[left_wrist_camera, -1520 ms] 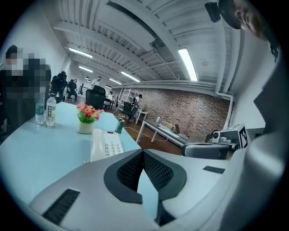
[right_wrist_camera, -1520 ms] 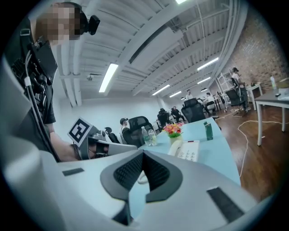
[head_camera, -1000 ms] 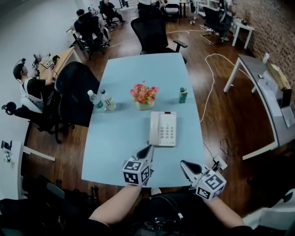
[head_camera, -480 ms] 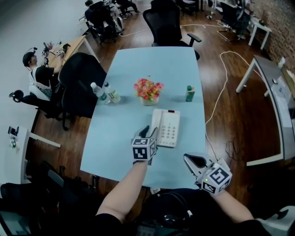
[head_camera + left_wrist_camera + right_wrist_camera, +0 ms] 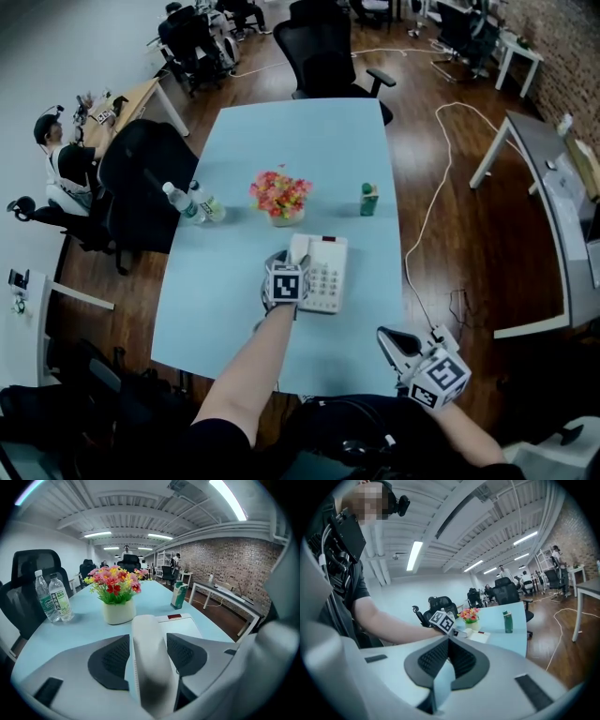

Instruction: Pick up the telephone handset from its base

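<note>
A white telephone base (image 5: 326, 274) sits on the light blue table (image 5: 309, 141), just in front of the flowers. Its handset (image 5: 298, 247) lies in the cradle along the base's left side. My left gripper (image 5: 289, 262) is lowered over it. In the left gripper view the handset (image 5: 150, 677) runs between the two pads (image 5: 110, 665); the jaws are opening and a narrow gap shows on each side. My right gripper (image 5: 394, 340) hovers off the table's near right corner. In the right gripper view its pads (image 5: 448, 641) meet with nothing between them.
A pot of flowers (image 5: 279, 195), two water bottles (image 5: 187, 204) and a green carton (image 5: 369, 199) stand behind the phone. Black office chairs (image 5: 141, 178) flank the table's left side and far end (image 5: 323, 56). A person sits at a desk on the far left.
My left gripper has travelled from the table's near edge forward and down onto the handset. The right gripper has drifted slightly back and to the right.
</note>
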The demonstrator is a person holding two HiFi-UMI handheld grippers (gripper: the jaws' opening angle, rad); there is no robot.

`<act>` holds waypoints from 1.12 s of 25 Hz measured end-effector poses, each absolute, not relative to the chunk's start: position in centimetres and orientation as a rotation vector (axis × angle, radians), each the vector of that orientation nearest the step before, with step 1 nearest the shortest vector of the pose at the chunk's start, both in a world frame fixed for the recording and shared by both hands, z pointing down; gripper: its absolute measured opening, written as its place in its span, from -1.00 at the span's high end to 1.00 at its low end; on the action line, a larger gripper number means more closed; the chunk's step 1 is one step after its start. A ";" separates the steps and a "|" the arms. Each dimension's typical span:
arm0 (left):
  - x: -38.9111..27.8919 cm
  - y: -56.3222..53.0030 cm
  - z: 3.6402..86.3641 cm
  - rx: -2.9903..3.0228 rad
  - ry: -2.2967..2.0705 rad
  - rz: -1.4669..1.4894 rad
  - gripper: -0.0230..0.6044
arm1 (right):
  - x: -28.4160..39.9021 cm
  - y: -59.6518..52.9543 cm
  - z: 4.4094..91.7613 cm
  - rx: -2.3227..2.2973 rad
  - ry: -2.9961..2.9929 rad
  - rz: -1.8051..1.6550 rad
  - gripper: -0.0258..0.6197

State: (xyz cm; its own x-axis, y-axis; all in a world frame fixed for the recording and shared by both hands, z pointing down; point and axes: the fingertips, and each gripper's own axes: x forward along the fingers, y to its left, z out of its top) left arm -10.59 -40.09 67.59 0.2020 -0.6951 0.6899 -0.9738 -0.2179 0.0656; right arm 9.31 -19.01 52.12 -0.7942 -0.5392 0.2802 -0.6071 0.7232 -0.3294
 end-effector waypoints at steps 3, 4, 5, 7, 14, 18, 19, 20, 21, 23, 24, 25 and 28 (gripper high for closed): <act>-10.4 -40.5 68.9 1.965 -1.540 0.779 0.14 | 10.0 -19.2 52.1 0.964 -2.747 0.622 0.86; -10.4 -40.6 69.3 1.958 -1.543 0.785 0.14 | 10.1 -19.2 52.1 0.975 -2.745 0.624 0.86; -10.5 -40.8 69.5 1.952 -1.548 0.787 0.14 | 10.2 -19.3 52.1 0.983 -2.742 0.624 0.86; -10.6 -41.1 69.6 1.947 -1.554 0.776 0.14 | 10.2 -19.3 52.1 0.995 -2.735 0.622 0.86; -10.9 -40.9 69.5 1.919 -1.532 0.708 0.17 | 9.3 -18.8 52.1 1.004 -2.722 0.612 0.86; -10.5 -40.5 66.7 1.978 -1.509 0.599 0.17 | 8.6 -18.2 52.0 1.014 -2.724 0.609 0.86; -10.4 -40.3 65.7 2.001 -1.501 0.564 0.18 | 8.3 -18.0 52.0 1.015 -2.727 0.609 0.86; -10.5 -39.8 64.9 2.020 -1.490 0.529 0.18 | 7.9 -17.8 51.9 1.014 -2.733 0.608 0.86; -10.6 -39.3 64.1 2.034 -1.479 0.493 0.18 | 7.5 -17.6 51.9 1.009 -2.739 0.608 0.86; -11.2 -38.0 62.6 2.055 -1.457 0.417 0.18 | 6.5 -17.2 51.6 0.994 -2.754 0.604 0.86; -11.6 -37.3 62.0 2.061 -1.445 0.381 0.18 | 5.9 -17.0 51.4 0.986 -2.761 0.599 0.86; -11.9 -36.6 61.3 2.069 -1.434 0.347 0.18 | 5.2 -16.7 51.3 0.979 -2.768 0.594 0.86; -13.1 -34.1 58.6 2.116 -1.400 0.254 0.18 | 3.2 -16.0 50.7 0.959 -2.795 0.588 0.86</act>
State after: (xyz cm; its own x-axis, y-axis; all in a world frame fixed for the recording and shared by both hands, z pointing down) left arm -13.13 -34.06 58.56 0.4303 -0.7780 0.4577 -0.8893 -0.2784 0.3628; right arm 3.25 -15.99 50.67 -0.7900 -0.5628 0.2432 -0.6131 0.7224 -0.3197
